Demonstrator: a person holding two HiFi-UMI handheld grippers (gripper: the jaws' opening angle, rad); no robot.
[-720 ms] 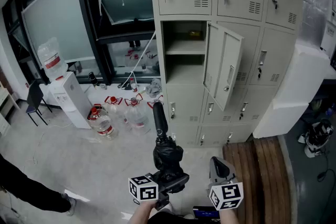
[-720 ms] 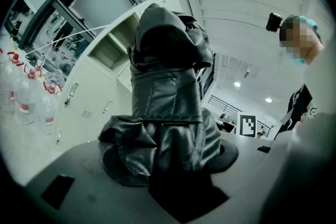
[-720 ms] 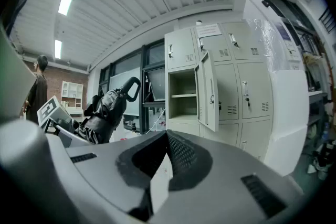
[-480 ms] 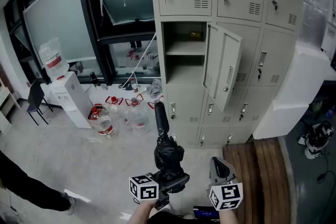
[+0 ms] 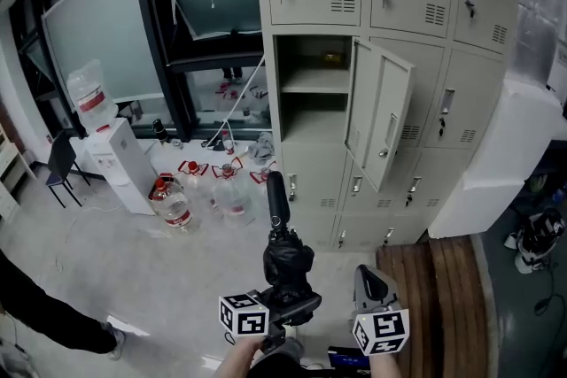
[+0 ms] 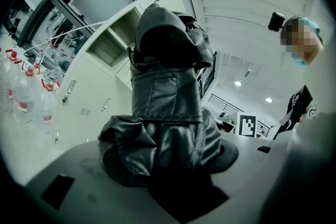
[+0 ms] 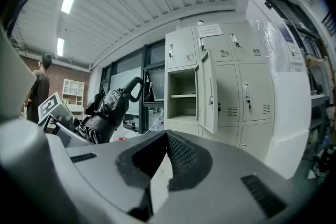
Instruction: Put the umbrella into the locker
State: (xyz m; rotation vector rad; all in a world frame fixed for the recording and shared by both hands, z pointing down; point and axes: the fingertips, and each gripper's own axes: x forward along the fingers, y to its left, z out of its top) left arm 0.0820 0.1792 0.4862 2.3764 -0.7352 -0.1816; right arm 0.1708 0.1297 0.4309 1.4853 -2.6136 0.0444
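- Head view: the left claw [image 5: 285, 307] holds a folded black umbrella [image 5: 282, 254] upright, handle uppermost. It is out over the floor and well apart from the locker [image 5: 312, 106].
- Left gripper view: the left claw [image 6: 176, 170] has its jaws clamped on the bunched fabric of the umbrella [image 6: 167, 102], low on its body.
- Right gripper view: the right claw [image 7: 157, 165] has its jaws drawn together with only a sliver between them, and they grip nothing.
- Step in hand, as judged: the carry toward the locker. The umbrella is gripped but not yet inside, and the door [image 5: 383, 124] already stands open.
- Next move, as judged: bring the umbrella up to the open compartment and tip it handle first past the door's edge. It should go below the shelf [image 5: 312, 87], where there is more height.
- Hard to make out: the umbrella's lower end is hidden behind the left claw. The hands are cut off at the bottom edge of the head view. A small yellowish thing at the back of the upper shelf is too small to identify.
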